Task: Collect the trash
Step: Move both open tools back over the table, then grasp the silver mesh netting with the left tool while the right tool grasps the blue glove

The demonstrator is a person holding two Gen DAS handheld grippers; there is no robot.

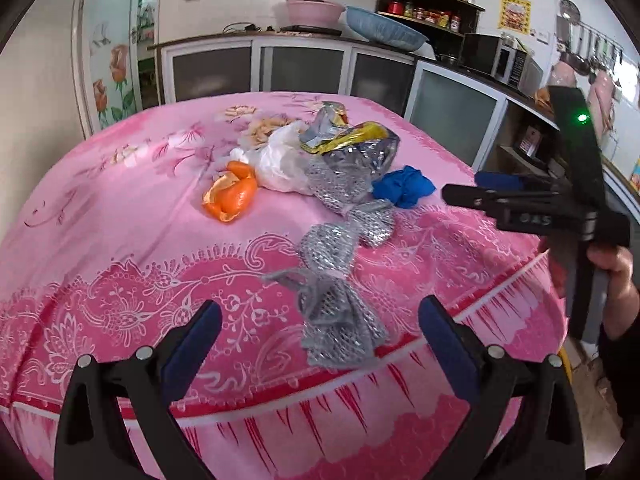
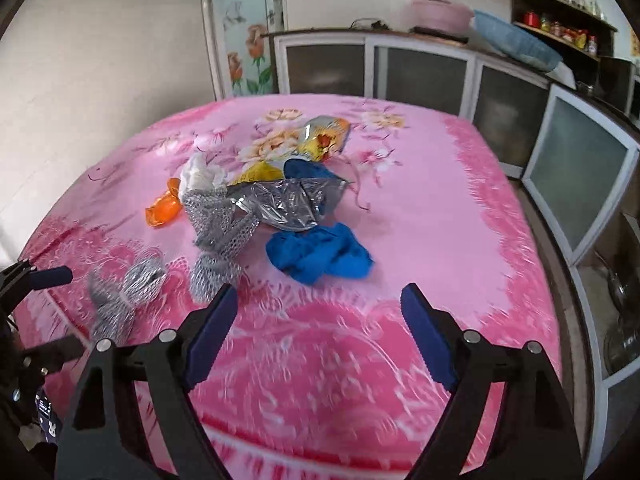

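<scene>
Trash lies in a heap on a pink flowered tablecloth [image 1: 120, 216]: orange peel [image 1: 230, 196], a white plastic bag [image 1: 280, 160], a silver and yellow foil wrapper [image 1: 352, 144], a crumpled blue cloth [image 1: 402, 186] and several pieces of silver foam netting [image 1: 340, 320]. My left gripper [image 1: 320, 324] is open at the table's near edge, with the nearest netting between and just beyond its fingers, untouched. My right gripper [image 2: 318, 312] is open above the cloth with nothing between its fingers; the blue cloth [image 2: 320, 254] lies just ahead of it. The right gripper also shows in the left wrist view, at the right.
Grey-fronted cabinets [image 1: 304, 68] run along the far and right walls, with a pink basin [image 1: 314, 10], a blue basin [image 1: 384, 28], a jar shelf [image 1: 432, 12] and a microwave [image 1: 500, 58]. A person's hand [image 1: 612, 276] holds the right gripper's handle. The table's right edge [image 2: 532, 240] borders the cabinets.
</scene>
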